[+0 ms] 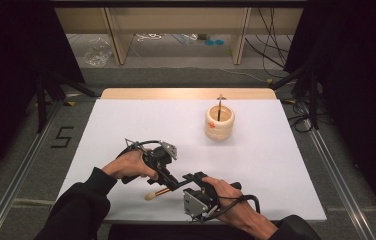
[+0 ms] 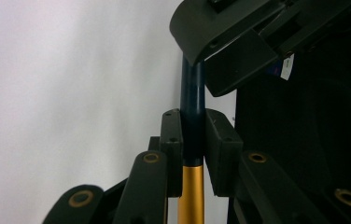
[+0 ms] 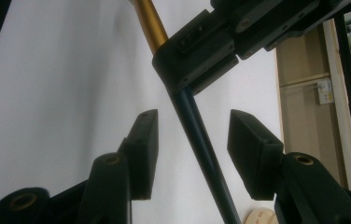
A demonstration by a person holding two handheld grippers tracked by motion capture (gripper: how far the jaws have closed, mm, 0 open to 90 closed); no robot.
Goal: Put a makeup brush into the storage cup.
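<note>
We held the brush (image 2: pixel 193 116) clamped in the left gripper (image 2: pixel 193 140); its handle passed between the right gripper (image 3: pixel 192 135) jaws — open, untouching. We advised centring before closing.

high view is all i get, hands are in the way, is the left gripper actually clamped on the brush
Observer: Yes. In the left gripper view the left gripper is shut on the brush, gripping its dark blue handle just past the gold ferrule.
Operator: ok and the right gripper, has it got the handle too
Observer: Not yet. In the right gripper view the right gripper is open. The blue handle runs between its jaws with a gap on each side, on the tail side of the left gripper's hold, away from the gold ferrule.
</note>
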